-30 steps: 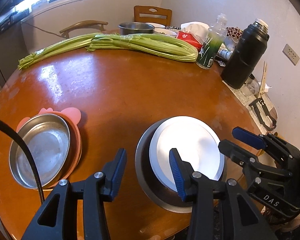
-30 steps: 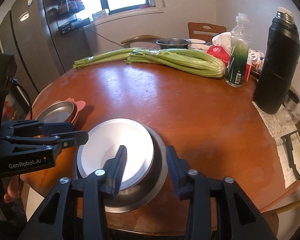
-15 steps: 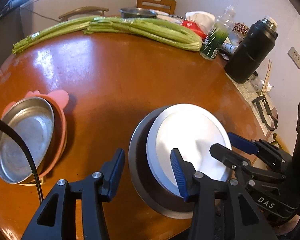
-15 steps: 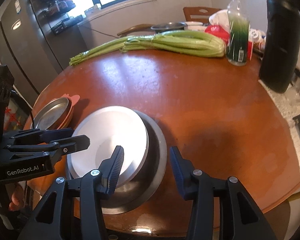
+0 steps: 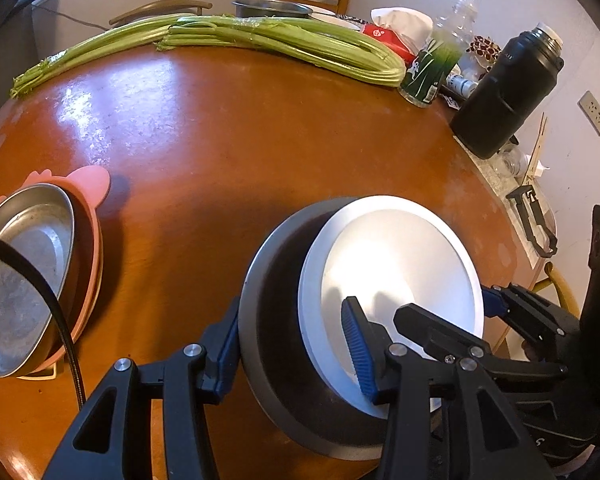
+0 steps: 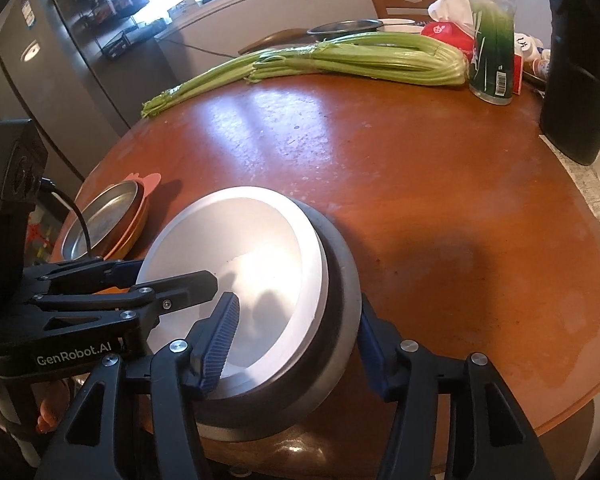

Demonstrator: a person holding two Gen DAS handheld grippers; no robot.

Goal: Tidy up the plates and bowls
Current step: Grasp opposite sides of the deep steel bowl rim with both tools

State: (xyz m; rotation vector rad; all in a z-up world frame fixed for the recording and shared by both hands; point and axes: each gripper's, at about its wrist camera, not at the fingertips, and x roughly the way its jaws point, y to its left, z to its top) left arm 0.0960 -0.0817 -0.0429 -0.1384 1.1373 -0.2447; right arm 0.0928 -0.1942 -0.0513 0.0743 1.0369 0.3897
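Left wrist view shows the round wooden table (image 5: 228,152) under both my tongs, and the stack I work on lies right between them, at the near edge of the table. The stack is a wide steel bowl (image 5: 276,312) with a white bowl (image 5: 396,264) sitting inside it, pushed toward the right side.

My left gripper (image 5: 292,348) stands over the left rim of the steel bowl: one finger is outside the wall, the other is inside, over the white bowl. The gap is narrow, but I cannot tell if the pads already press the rim.

In the right wrist view, my right gripper (image 6: 296,344) stands over the opposite rim, one finger in the white bowl, one outside the steel wall. Its jaws are opening, with both rims between them and, as far as I see, no contact.

Both hands are equally near, one on each side. Well to the left of my left gripper lies a steel plate (image 5: 20,280) on a pink plate (image 5: 92,184).
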